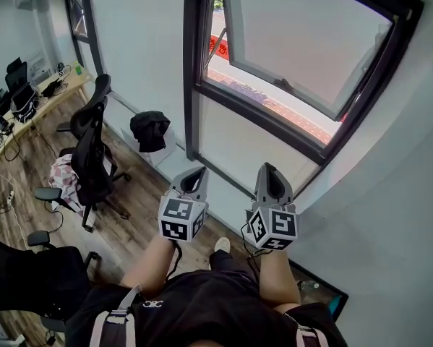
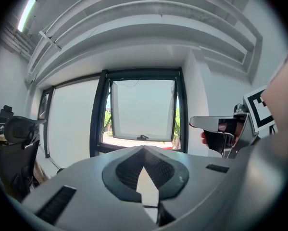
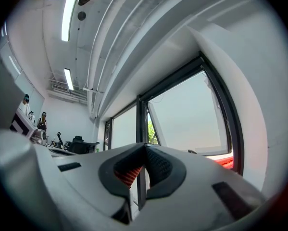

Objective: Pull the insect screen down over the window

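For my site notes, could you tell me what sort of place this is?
Most likely an office: black mesh swivel chair, long wooden desk crowded with equipment, and a dark-framed window tilted open.

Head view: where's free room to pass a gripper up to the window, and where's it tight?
Free: straight ahead of the left gripper and right gripper, up the lower pane to the open sash; the bare wall right of the window frame; the floor strip between office chair and wall. Crowded: left, round the black bag, that chair and the desk.
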Motion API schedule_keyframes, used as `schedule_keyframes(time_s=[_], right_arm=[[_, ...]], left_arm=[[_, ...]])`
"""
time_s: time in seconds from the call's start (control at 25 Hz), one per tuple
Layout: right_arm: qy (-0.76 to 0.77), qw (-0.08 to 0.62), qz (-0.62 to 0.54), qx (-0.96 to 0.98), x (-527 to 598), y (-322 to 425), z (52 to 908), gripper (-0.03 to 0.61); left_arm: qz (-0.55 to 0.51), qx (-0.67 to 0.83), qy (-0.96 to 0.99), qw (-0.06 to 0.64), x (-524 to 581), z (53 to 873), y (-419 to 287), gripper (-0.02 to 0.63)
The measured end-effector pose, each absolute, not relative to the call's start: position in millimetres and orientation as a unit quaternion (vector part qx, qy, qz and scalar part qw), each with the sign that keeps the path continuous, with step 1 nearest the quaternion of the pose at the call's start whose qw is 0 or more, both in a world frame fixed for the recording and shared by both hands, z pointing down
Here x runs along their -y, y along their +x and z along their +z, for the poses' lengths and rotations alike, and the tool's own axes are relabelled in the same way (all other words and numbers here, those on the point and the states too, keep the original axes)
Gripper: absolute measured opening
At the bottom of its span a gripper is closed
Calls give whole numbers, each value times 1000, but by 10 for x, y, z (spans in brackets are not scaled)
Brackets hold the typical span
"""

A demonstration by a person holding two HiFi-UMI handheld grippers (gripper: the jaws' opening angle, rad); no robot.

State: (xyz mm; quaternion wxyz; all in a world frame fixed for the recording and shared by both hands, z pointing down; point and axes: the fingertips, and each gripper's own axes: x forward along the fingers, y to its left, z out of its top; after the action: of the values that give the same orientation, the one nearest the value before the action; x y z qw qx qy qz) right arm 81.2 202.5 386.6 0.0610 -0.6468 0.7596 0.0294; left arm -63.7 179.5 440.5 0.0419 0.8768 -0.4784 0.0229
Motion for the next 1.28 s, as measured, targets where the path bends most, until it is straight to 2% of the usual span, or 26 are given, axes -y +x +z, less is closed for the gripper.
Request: schedule_keyframes(time_s=[0.6,0.92,1.28], right_arm=[[-651,70,38,-755,-656,1062,3962,3],[-652,64,43,-754,433,1339,3830,3],[-674,79,38,-733,1317,1988,3776,3]], left_arm=[[43,483,874,24,-452,4495,-425,11],[43,476,878,23,650,4353,-97,12],[50,439,897,8,1672,4283,609,12]])
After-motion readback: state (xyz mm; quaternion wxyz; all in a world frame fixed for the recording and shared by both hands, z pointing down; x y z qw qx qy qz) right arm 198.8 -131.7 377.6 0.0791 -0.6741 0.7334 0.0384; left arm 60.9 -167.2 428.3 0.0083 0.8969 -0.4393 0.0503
